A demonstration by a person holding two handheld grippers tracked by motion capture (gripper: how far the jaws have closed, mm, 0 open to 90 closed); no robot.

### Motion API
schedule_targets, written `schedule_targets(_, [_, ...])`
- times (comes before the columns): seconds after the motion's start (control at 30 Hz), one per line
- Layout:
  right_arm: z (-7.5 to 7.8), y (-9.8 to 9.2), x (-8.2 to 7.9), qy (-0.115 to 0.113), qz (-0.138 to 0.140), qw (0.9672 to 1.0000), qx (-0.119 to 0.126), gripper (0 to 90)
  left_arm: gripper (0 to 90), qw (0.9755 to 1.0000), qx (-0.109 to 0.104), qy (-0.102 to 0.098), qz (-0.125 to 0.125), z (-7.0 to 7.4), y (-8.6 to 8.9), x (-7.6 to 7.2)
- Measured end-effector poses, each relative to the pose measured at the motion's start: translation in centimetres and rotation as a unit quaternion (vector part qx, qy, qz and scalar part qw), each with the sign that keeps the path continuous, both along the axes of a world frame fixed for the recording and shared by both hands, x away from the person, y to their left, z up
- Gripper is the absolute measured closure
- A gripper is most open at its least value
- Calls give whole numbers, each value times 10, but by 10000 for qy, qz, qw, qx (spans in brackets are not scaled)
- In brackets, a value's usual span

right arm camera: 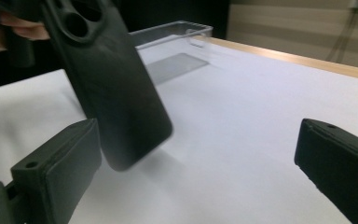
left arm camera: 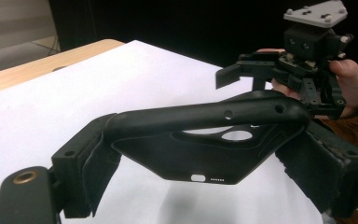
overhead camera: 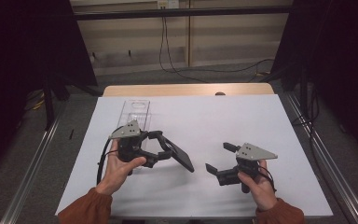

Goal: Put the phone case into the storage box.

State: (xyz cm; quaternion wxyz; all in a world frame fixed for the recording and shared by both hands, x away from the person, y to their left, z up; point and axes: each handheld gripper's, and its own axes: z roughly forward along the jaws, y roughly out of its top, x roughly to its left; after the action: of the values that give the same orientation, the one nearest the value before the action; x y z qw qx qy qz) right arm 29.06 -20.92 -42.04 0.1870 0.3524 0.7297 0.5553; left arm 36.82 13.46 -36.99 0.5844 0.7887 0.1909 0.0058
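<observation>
Phone case point(overhead camera: 179, 155) clamped in left gripper point(overhead camera: 161, 145), long axis toward right gripper point(overhead camera: 220, 161) (jaws apart).

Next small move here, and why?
Probably bring the right gripper toward the free end of the black phone case: its jaws stand open and apart from the case, which the left gripper holds clamped above the white sheet.

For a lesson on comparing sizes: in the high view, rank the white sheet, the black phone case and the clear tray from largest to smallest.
1. White sheet, by far.
2. Clear tray.
3. Black phone case, though tilted, so these two look close; unsure.
</observation>
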Motion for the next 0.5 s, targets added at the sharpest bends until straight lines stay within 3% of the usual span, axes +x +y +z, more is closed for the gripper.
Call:
schedule_targets(0.23, [-2, -13, -9, -191, -594, 9979, -149, 4, 148, 9998, 39, -12, 180, 3, 5, 0])
schedule_targets(0.5, [-5, -25, -20, -236, -920, 9952, -244, 4, 148, 9994, -30, -1, 357, 5, 11, 2])
